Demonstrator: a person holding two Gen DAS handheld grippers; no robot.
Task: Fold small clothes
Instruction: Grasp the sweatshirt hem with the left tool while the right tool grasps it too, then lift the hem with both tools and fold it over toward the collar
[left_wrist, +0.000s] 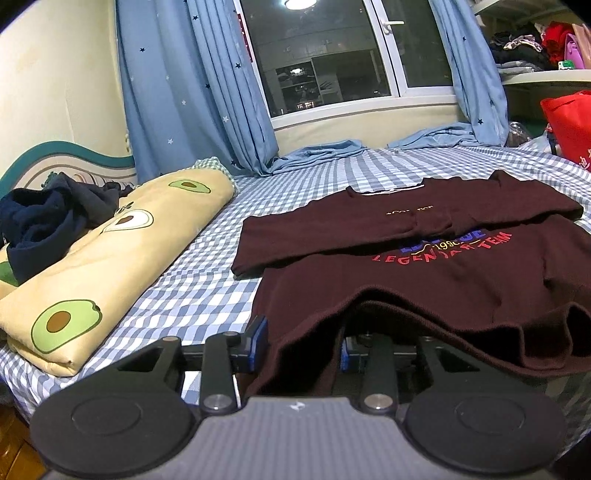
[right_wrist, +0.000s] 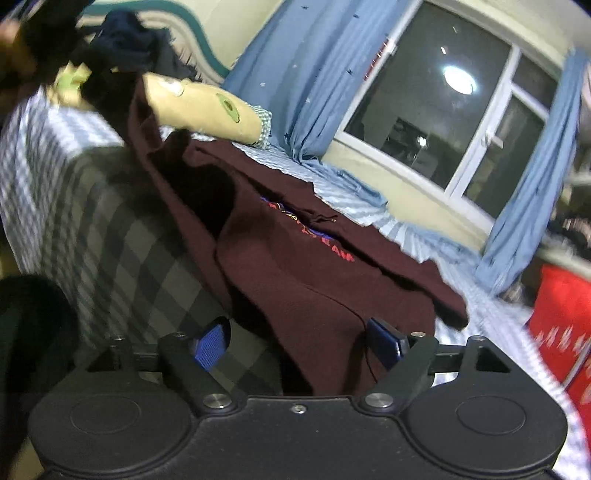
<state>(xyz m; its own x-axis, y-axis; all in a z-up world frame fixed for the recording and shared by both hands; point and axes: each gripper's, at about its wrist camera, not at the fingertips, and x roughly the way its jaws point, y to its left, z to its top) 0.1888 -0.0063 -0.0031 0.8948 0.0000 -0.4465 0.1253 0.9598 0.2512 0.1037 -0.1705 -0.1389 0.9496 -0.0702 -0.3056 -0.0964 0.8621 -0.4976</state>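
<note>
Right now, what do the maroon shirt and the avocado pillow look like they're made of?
The maroon shirt looks like a soft knit, probably cotton jersey: matte, drapes in limp folds, with lettering that may be printed or stitched. The avocado pillow seems to have a smooth woven cover, likely cotton, with a flat printed pattern and slight puffiness.

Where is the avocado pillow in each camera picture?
Left wrist: the pillow lies at the left, on the checked sheet, left of the maroon shirt.
Right wrist: pillow at upper left, beyond the shirt.
Shared landmark: the window.
</note>
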